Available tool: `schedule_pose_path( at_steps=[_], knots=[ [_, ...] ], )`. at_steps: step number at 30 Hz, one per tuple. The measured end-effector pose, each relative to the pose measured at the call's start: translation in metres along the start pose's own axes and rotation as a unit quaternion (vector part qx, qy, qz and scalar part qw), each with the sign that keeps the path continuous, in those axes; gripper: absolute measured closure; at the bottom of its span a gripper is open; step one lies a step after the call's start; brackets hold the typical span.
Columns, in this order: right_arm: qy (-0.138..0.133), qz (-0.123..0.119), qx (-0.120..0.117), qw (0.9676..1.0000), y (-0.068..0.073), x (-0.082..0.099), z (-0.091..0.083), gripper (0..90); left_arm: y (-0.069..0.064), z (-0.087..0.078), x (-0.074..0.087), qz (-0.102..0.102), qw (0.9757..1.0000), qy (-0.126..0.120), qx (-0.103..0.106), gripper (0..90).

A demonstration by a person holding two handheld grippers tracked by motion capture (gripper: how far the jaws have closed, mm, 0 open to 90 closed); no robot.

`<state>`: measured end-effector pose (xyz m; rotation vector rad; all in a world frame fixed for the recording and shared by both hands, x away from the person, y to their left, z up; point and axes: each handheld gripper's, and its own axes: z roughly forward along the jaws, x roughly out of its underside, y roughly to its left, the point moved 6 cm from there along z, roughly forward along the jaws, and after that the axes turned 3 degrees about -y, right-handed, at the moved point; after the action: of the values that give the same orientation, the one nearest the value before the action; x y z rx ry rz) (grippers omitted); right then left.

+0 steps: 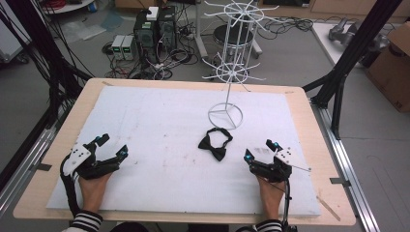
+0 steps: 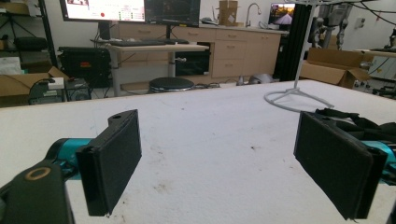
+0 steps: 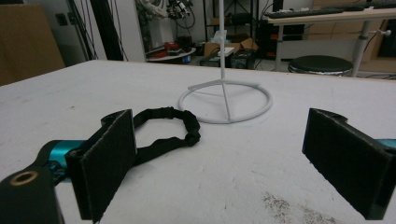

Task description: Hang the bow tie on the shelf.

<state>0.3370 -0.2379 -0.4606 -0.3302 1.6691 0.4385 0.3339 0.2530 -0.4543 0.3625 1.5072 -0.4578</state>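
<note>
A black bow tie (image 1: 215, 143) with its strap looped lies on the white sheet, just in front of the ring base of a white wire rack (image 1: 226, 116). My left gripper (image 1: 112, 146) rests near the front left, open, nothing between its pads (image 2: 112, 161); the bow tie (image 2: 355, 123) peeks out past its right jaw. My right gripper (image 1: 260, 150) sits open at the front right, a short way right of the tie. In the right gripper view the bow tie's strap (image 3: 163, 130) curls behind the left jaw, with the rack base (image 3: 226, 100) beyond it.
A white foam sheet (image 1: 159, 121) covers the wooden table (image 1: 309, 111). The rack's spoked tiers (image 1: 240, 12) rise over the far edge. Black frame posts (image 1: 358, 43) stand at the right, and computers with cables (image 1: 154, 34) sit on the floor beyond.
</note>
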Motion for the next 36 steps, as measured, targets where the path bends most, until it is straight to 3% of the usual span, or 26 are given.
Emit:
schedule_pose_path(
  at_steps=[5, 13, 19, 25, 31, 36],
  knots=[
    [0.003, 0.006, 0.002, 1.0000, -0.0003, 0.0002, -0.0001, 8.9, -0.0007, -0.0001, 0.0001, 0.002, 1.0000, 0.001, -0.001, 15.3],
    [0.000, -0.006, 0.004, 1.0000, 0.0009, 0.0000, 0.0001, 8.9, -0.0015, -0.0006, -0.0001, 0.007, 1.0000, -0.004, -0.002, 15.3],
    [0.004, 0.003, 0.007, 1.0000, 0.0000, 0.0002, 0.0003, 8.9, -0.0015, -0.0004, 0.0000, 0.006, 1.0000, -0.003, -0.002, 15.4],
    [0.009, -0.007, 0.008, 0.9999, 0.0007, 0.0003, 0.0016, 8.9, -0.0015, -0.0005, -0.0001, 0.006, 1.0000, -0.004, -0.002, 15.4],
    [0.043, -0.002, 0.012, 0.9990, 0.0002, 0.0013, 0.0051, 9.0, -0.0013, -0.0007, -0.0002, 0.004, 1.0000, -0.006, -0.002, 15.4],
    [0.061, -0.032, 0.011, 0.9976, 0.0026, -0.0044, 0.0048, 9.0, -0.0010, -0.0008, -0.0003, 0.002, 1.0000, -0.006, -0.002, 15.4]
  ],
)
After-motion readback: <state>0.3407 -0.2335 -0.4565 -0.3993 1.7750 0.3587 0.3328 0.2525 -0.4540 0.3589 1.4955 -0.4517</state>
